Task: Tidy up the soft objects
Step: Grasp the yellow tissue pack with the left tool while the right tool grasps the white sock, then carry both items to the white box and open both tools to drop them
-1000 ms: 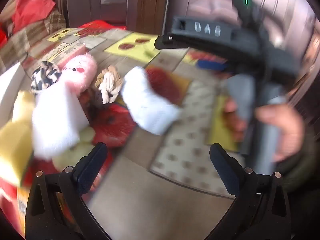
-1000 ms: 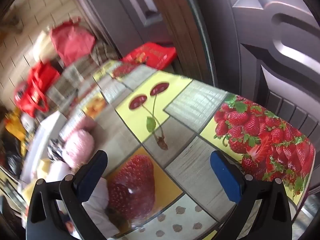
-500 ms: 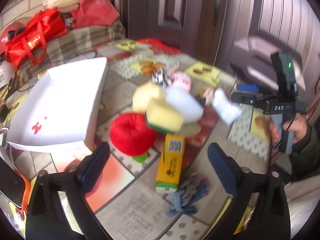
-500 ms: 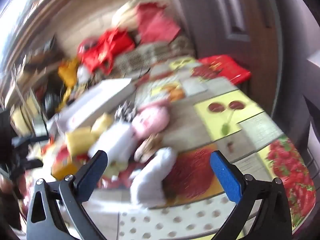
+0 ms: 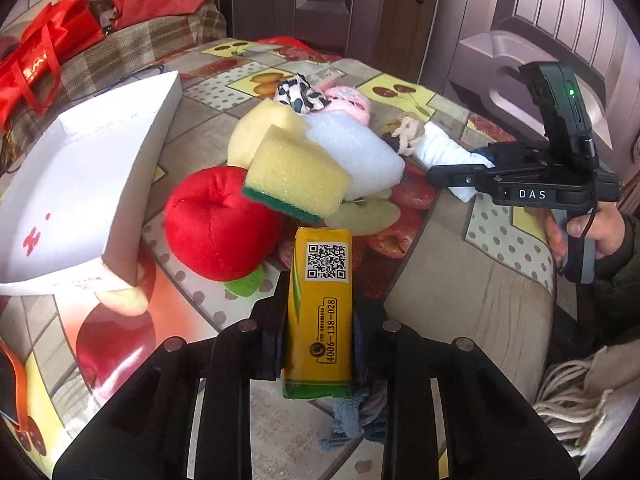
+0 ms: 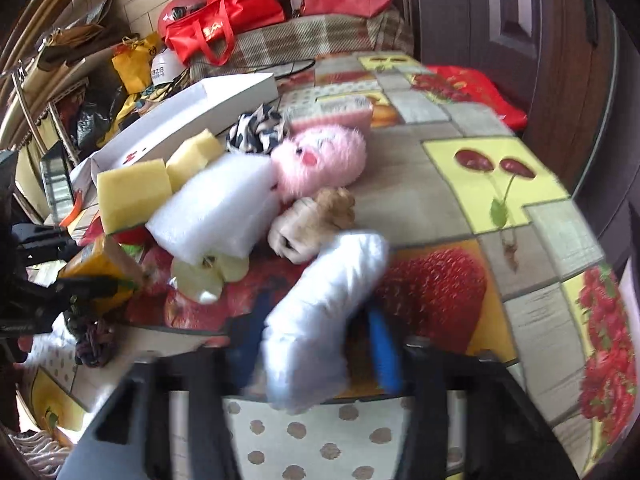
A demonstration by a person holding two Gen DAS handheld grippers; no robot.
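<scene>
Both claws had stood wide apart half a second before, with nothing between their jaws; now each had a soft thing in it. Left claw (image 5: pixel 320 344) was clamped on the yellow packet (image 5: pixel 322 304), whose long axis ran straight ahead along the fingers, its near green end poking out behind the pads and its far end with the square code pointing at the red plush apple (image 5: pixel 218 224). Right claw (image 6: pixel 316 350) was closing its jaws on the white roll (image 6: pixel 320 316), which lay between the blue pads, already touching them, its length running away and up to the right toward the knotted rope toy (image 6: pixel 320 216); motion blur hid how firmly it was pinched. The white box (image 5: pixel 80 184) sat ahead and to the left of the left claw, past the apple, so that hand looked the nearer one to it, and its packet would probably go in first. Just ahead of both claws the heap on the tabletop (image 6: pixel 440 184) held the yellow sponge (image 5: pixel 296 176), the white foam block (image 5: pixel 356 156) and the pink plush (image 6: pixel 320 160). A blue-grey cord (image 5: pixel 352 416) lay under the left claw.
</scene>
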